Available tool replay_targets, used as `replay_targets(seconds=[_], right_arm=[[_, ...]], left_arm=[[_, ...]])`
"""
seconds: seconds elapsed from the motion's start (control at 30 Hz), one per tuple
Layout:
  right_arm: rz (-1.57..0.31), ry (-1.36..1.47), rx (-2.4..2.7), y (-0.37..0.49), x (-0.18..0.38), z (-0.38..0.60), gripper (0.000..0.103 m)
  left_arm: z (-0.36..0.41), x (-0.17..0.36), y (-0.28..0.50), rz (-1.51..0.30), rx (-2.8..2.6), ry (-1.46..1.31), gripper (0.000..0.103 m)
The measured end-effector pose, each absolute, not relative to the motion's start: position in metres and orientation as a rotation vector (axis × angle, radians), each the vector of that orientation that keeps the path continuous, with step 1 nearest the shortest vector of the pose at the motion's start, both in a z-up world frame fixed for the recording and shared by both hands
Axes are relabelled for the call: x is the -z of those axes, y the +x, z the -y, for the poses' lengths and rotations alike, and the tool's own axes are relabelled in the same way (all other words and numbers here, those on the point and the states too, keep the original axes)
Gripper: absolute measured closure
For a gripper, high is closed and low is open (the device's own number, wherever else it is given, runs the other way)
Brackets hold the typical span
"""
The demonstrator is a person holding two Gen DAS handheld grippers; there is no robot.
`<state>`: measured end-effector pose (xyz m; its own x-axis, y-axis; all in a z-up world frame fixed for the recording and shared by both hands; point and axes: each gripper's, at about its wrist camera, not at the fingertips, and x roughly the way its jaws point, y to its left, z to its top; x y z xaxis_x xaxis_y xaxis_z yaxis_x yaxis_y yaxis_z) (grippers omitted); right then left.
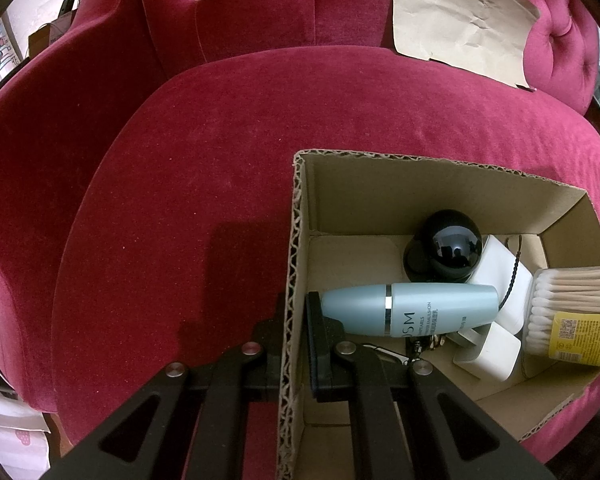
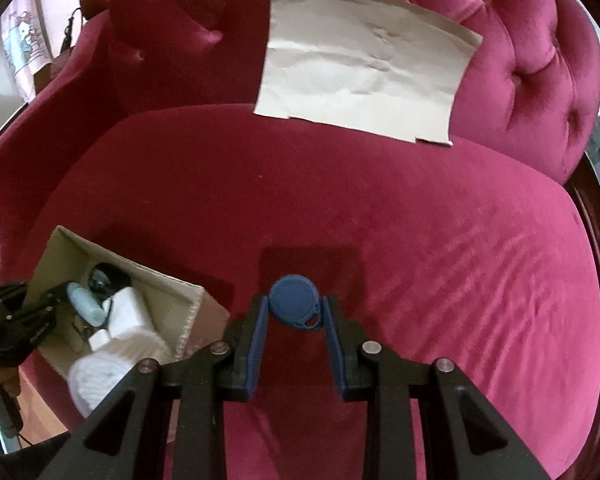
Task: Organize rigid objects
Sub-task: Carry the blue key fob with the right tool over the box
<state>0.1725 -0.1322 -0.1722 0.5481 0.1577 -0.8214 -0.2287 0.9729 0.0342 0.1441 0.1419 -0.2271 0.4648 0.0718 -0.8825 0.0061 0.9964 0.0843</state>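
Observation:
My left gripper (image 1: 296, 320) is shut on the left wall of an open cardboard box (image 1: 440, 196), one finger outside and one inside. The box sits on a red velvet seat cushion (image 1: 220, 160). It holds a light blue bottle (image 1: 412, 310), a glossy black ball-shaped item (image 1: 452, 250), white chargers (image 1: 500, 276) and a clear tub of cotton swabs (image 1: 572, 312). In the right wrist view my right gripper (image 2: 295, 312) is shut on a round blue fob (image 2: 294, 298), held above the cushion (image 2: 420, 240). The box (image 2: 172, 292) lies to its lower left.
A creased beige paper sheet (image 2: 360, 68) leans against the tufted sofa back (image 2: 540, 80); it also shows in the left wrist view as the paper sheet (image 1: 460, 20). The sofa arm (image 1: 28, 160) rises at the left. Bare red cushion spreads right of the box.

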Motion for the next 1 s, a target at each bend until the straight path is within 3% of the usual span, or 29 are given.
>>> replay_targets(seconds=[1.0], right_arm=[[-0.932, -0.169, -0.42, 0.15, 0.15, 0.038, 0.074]], left_arm=[[-0.142, 0.227, 0.144, -1.087, -0.04, 0.079, 0.096]])
